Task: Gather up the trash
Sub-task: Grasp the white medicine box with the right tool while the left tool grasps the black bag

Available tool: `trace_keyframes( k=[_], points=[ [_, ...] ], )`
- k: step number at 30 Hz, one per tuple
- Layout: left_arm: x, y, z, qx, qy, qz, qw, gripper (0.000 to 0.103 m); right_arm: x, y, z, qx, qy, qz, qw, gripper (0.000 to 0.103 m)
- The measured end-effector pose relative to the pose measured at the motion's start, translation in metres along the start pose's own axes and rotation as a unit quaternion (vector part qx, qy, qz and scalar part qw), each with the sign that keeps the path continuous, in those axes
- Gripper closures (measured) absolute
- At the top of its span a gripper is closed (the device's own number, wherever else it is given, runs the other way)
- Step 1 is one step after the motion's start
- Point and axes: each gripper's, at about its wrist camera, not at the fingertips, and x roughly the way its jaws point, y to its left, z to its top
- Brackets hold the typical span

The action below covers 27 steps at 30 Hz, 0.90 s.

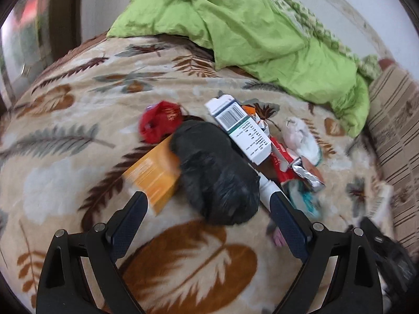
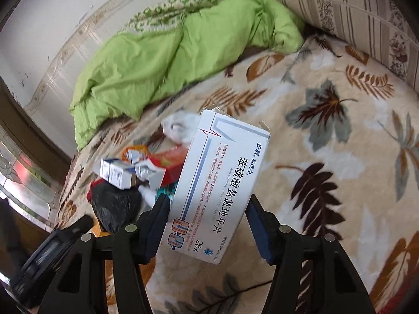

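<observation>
On the leaf-patterned blanket (image 1: pixel 86 120) of the bed, seen from my left wrist, the trash lies in a heap around a black plastic bag (image 1: pixel 217 172). My left claw (image 1: pixel 208 201) hangs over the near end of that bag with its fingers spread wide and nothing pinched. An orange box (image 1: pixel 154 172) is tucked against the bag's left side, a crumpled red wrapper (image 1: pixel 159 124) sits just beyond the bag, and a white-and-teal carton (image 1: pixel 241 128) leans along the bag's right edge. Right of that carton are a red packet (image 1: pixel 281 157), a torn foil wrapper (image 1: pixel 306 172) and a wad of white tissue (image 1: pixel 298 133). A bunched green quilt (image 1: pixel 248 31) lies well beyond the bag, toward the wall. From my right wrist, my right claw (image 2: pixel 208 206) is clamped on a white medicine box (image 2: pixel 220 183), one finger on each long side, the box lifted and tilted above the blanket (image 2: pixel 327 136). The black bag (image 2: pixel 115 206) shows left of that box, with the smaller carton (image 2: pixel 116 174) and foil (image 2: pixel 145 168) just beyond the bag, the tissue (image 2: pixel 180 128) farther off, and the quilt (image 2: pixel 162 60) beyond them all.
</observation>
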Motion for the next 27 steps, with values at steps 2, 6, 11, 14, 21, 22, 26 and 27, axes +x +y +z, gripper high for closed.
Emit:
trace_keyframes(
  k=[2, 6, 11, 14, 21, 22, 26, 27],
  points=[
    [0.017, -0.009, 0.004, 0.021, -0.002, 0.028, 0.9994, 0.009, -0.002, 0.000, 0.002, -0.002, -0.009, -0.001, 1.000, 0.040],
    [0.044, -0.011, 0.005, 0.039, -0.002, 0.051, 0.9980, 0.030, -0.003, 0.002, 0.004, -0.006, -0.011, 0.007, 1.000, 0.040],
    [0.038, -0.010, -0.001, 0.056, -0.023, 0.020, 0.9980, 0.065, -0.003, 0.003, 0.004, -0.009, -0.010, 0.014, 1.000, 0.040],
    [0.027, -0.009, -0.007, 0.065, -0.023, 0.003, 0.9976, 0.069, -0.003, 0.005, 0.003, -0.013, -0.010, 0.018, 1.000, 0.040],
    [-0.023, 0.008, -0.037, 0.050, -0.003, -0.056, 0.9971, 0.070, -0.014, 0.015, -0.003, -0.046, -0.021, 0.026, 0.998, 0.040],
    [-0.029, 0.011, -0.045, 0.050, 0.005, -0.064, 0.9967, 0.070, -0.015, 0.016, -0.004, -0.048, -0.022, 0.027, 0.998, 0.040],
    [-0.047, 0.021, -0.084, 0.059, 0.034, -0.080, 0.9945, 0.069, -0.022, 0.016, -0.010, -0.060, -0.019, 0.033, 0.997, 0.040],
    [-0.048, 0.023, -0.089, 0.060, 0.035, -0.078, 0.9945, 0.066, -0.023, 0.016, -0.012, -0.061, -0.019, 0.034, 0.997, 0.040]
  ],
)
